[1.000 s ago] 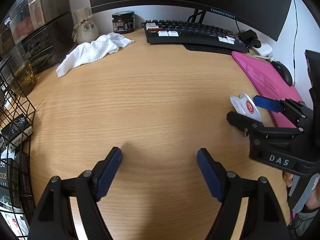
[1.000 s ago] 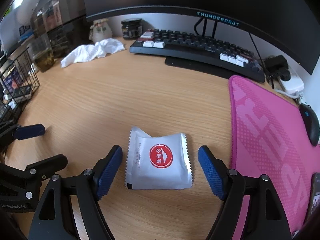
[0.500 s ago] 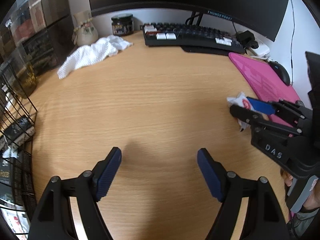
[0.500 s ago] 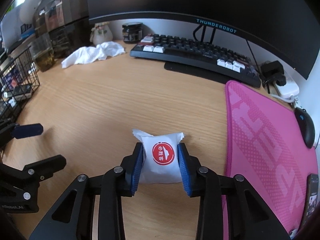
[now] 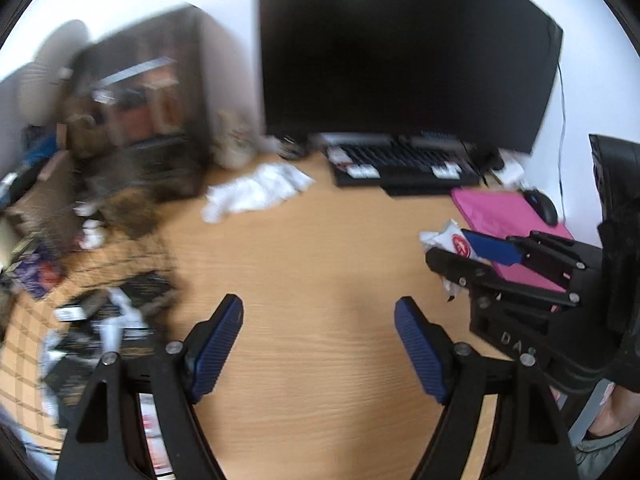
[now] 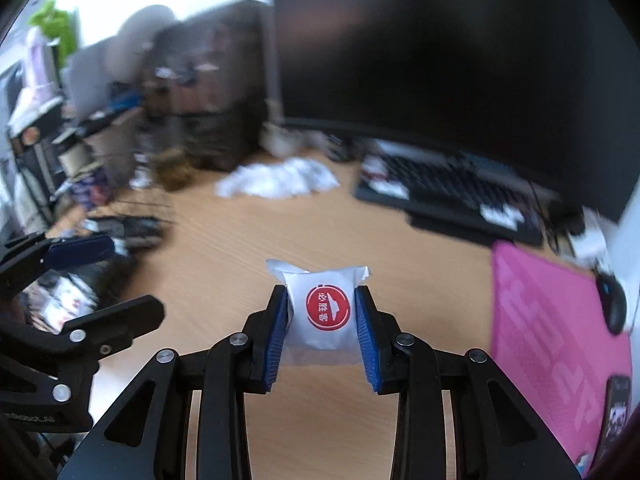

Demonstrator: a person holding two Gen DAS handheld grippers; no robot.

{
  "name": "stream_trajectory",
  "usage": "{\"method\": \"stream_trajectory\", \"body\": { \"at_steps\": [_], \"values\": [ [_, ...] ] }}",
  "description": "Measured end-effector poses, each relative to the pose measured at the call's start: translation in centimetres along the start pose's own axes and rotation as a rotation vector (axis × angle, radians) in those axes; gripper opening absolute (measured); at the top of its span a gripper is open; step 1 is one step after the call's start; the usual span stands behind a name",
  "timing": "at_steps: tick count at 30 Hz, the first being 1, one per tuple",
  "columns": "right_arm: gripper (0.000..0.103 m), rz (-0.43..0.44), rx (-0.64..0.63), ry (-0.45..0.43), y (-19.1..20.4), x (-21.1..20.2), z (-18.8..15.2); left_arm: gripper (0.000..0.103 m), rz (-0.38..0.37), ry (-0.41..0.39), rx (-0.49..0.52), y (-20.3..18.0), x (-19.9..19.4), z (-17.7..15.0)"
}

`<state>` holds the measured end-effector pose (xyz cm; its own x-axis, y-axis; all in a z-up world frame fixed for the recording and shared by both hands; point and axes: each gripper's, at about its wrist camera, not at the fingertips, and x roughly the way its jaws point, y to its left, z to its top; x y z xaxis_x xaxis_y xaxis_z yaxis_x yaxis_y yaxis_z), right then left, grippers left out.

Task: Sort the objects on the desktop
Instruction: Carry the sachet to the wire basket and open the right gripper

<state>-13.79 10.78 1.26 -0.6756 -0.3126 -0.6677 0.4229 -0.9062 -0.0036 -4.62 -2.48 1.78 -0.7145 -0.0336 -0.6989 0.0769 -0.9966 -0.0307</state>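
A white sachet [image 6: 323, 312] with a round red logo is pinched between the blue pads of my right gripper [image 6: 322, 304], which is shut on it and holds it above the wooden desk [image 6: 360, 252]. In the left wrist view the same sachet [image 5: 450, 240] shows at the right, clamped in the right gripper [image 5: 460, 250]. My left gripper [image 5: 318, 316] stands open over bare desk with nothing between its fingers. In the right wrist view the left gripper [image 6: 92, 280] shows at the left edge.
A crumpled white cloth [image 5: 256, 190] lies at the back of the desk. A black keyboard [image 5: 404, 162] sits under a dark monitor [image 5: 400, 52]. A pink mat [image 6: 560, 320] with a black mouse [image 6: 612, 304] is on the right. A wire basket [image 5: 80, 312] of packets stands at the left.
My right gripper closed on the sachet and lifted it off the desk. Both grippers rose and tilted up, so the monitor and left shelves now fill more of both views.
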Motion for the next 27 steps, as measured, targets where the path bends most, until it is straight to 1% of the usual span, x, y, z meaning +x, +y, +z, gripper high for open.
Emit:
{"method": "stream_trajectory", "body": {
  "at_steps": [3, 8, 12, 14, 15, 16, 18, 19, 20, 21, 22, 24, 27],
  "values": [
    [0.033, 0.060, -0.063, -0.035, 4.5, -0.9, 1.5, 0.080, 0.048, -0.043, -0.053, 3.8, -2.9, -0.5],
    [0.033, 0.183, -0.166, -0.078, 13.1, -1.9, 3.2, 0.080, 0.158, -0.088, -0.176, 11.2, -7.2, -2.0],
    [0.033, 0.269, -0.222, -0.081, 19.2, -1.5, 3.8, 0.081, 0.260, -0.110, -0.262, 16.7, -9.9, -4.0],
    [0.033, 0.299, -0.244, -0.072, 21.2, -1.2, 3.7, 0.081, 0.287, -0.104, -0.338, 19.4, -10.4, -5.2],
    [0.033, 0.310, -0.254, -0.065, 22.0, -0.8, 3.6, 0.081, 0.288, -0.101, -0.360, 20.1, -10.4, -5.5],
    [0.033, 0.318, -0.260, -0.058, 22.7, -0.6, 3.5, 0.081, 0.286, -0.094, -0.375, 20.8, -10.4, -5.8],
    [0.033, 0.344, -0.263, -0.045, 23.8, -0.2, 3.3, 0.081, 0.281, -0.091, -0.370, 21.2, -10.3, -6.0],
    [0.035, 0.363, -0.260, -0.043, 23.9, -0.1, 3.2, 0.081, 0.282, -0.093, -0.360, 21.1, -10.2, -6.0],
    [0.036, 0.402, -0.254, -0.043, 24.1, -0.1, 3.1, 0.081, 0.282, -0.094, -0.351, 21.0, -10.2, -6.0],
    [0.037, 0.417, -0.250, -0.048, 24.1, 0.0, 3.2, 0.082, 0.279, -0.094, -0.346, 20.9, -10.1, -6.0],
    [0.041, 0.425, -0.247, -0.057, 24.2, -0.1, 3.2, 0.083, 0.274, -0.093, -0.344, 20.8, -10.0, -6.0],
    [0.044, 0.410, -0.249, -0.065, 24.2, -0.2, 3.2, 0.086, 0.268, -0.095, -0.348, 20.5, -9.9, -6.1],
    [0.046, 0.405, -0.242, -0.063, 24.0, -0.3, 3.1, 0.087, 0.278, -0.107, -0.348, 20.2, -9.9, -6.0]
  ]
}}
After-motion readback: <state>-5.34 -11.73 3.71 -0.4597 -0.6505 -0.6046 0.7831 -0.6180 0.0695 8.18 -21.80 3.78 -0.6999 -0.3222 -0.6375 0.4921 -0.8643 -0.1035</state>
